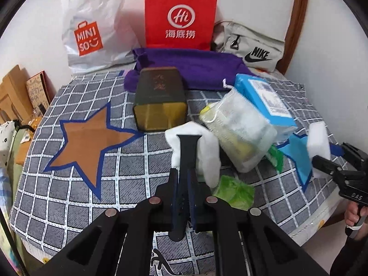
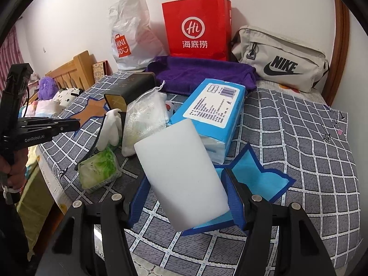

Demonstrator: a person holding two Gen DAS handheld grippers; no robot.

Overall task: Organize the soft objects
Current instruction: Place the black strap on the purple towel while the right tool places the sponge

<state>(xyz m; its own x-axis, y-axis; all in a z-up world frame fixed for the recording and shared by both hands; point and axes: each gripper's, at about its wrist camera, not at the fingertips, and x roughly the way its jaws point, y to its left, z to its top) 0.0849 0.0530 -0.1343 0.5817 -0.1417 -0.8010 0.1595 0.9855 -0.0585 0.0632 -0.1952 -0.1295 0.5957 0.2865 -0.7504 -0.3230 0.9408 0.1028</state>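
White sponge [image 2: 181, 174] lower end behind right hand-held gripper [image 2: 184, 197]

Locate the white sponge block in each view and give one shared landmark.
Left wrist view: the sponge is at the right edge, held in the right gripper.
Right wrist view: the sponge is at lower centre, between that gripper's fingers.
Shared landmark: the red paper bag against the wall.

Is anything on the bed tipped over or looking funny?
Yes. The dark tin lies on its side, open end facing out. The blue tissue pack sits tilted, propped on the mesh pouch instead of lying flat.
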